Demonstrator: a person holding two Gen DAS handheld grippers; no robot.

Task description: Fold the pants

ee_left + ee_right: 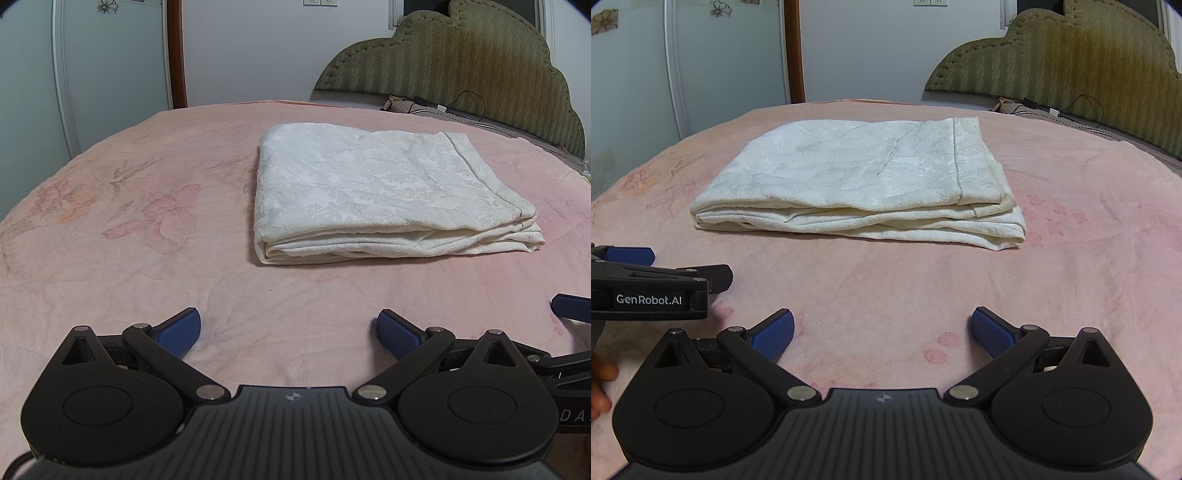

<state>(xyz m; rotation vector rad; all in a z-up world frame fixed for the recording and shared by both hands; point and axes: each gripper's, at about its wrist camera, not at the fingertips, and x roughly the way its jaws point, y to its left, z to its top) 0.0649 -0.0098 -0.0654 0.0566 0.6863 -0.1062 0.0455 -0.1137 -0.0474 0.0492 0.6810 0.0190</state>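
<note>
Cream-white patterned pants [384, 195] lie folded into a flat rectangular stack on the pink bed; the right wrist view shows the same pants [864, 181] with layered edges facing me. My left gripper [289, 334] hovers low over the sheet in front of the stack, open, with nothing between its blue pads. My right gripper [882, 334] is likewise open and empty, a short way back from the stack. The left gripper's side [650, 291] shows at the left of the right wrist view, and a blue pad of the right gripper [570, 306] shows at the left view's right edge.
A pink floral bedsheet [147, 221] covers the bed. An olive padded headboard [480, 62] stands at the back right, with a black cable [469, 101] and small items at its base. White wardrobe doors [110, 55] and a brown door frame stand behind. Fingers of a hand [600, 384] show at left.
</note>
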